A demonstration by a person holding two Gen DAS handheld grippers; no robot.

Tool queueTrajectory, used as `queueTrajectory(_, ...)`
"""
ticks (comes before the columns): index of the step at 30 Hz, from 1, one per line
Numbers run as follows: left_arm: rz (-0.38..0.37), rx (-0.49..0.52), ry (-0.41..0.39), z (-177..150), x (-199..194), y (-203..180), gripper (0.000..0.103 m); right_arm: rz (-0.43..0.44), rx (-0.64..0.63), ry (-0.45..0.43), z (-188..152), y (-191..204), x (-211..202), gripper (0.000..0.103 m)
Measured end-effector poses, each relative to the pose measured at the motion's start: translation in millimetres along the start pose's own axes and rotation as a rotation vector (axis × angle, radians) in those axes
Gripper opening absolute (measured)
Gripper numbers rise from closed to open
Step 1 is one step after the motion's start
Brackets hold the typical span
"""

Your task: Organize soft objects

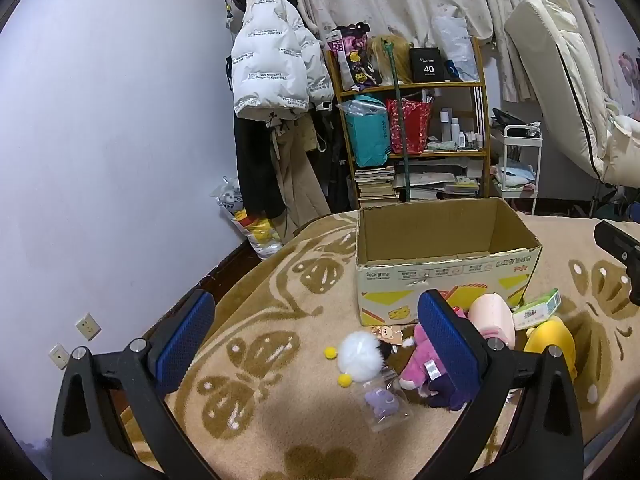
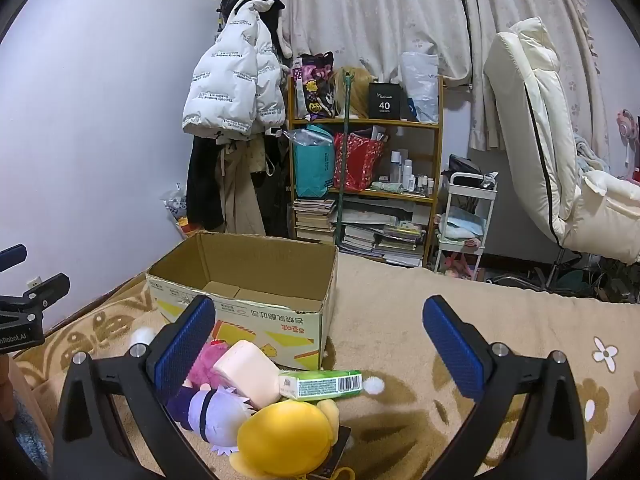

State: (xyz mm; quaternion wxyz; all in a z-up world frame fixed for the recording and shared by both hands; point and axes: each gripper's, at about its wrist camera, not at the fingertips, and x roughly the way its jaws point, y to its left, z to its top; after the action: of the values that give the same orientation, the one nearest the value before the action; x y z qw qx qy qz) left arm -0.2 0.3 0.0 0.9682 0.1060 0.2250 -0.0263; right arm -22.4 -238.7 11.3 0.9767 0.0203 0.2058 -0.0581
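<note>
Both the left gripper (image 1: 316, 344) and right gripper (image 2: 320, 348) hover spread wide, empty; no toy is boxed, so the start; soft toys (image 2: 280, 436) lie before the empty cardboard box (image 2: 240, 280); next, grasp one.

Blue claw pad (image 1: 448, 344) hides purple doll (image 1: 444, 394) partly.

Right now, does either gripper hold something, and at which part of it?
Nothing is held. The left gripper and the right gripper are both wide open, with nothing pressed between their pads. The toys lie loose on the blanket before the cardboard box.
</note>
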Motion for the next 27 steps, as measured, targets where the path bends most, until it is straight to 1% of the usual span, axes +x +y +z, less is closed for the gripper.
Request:
queueTrajectory(8, 0.003, 0.001, 0.001, -0.3, -2.0, 3.9, 0.101, 0.001, 0.004, -0.004, 0.0, -0.2, -0.2, 0.103)
queueTrajectory(9, 0.003, 0.012, 0.006, 0.1, 0.1, -0.4, 0.101, 0.001, 0.003, -0.004, 0.1, -0.1, -0.3, 0.103)
queueTrajectory(27, 0.004, 0.015, 0.007, -3.4, 4.6, -1.7, 0.101, 0.001, 0.004, -0.003, 0.1, -0.4, -0.5, 0.103)
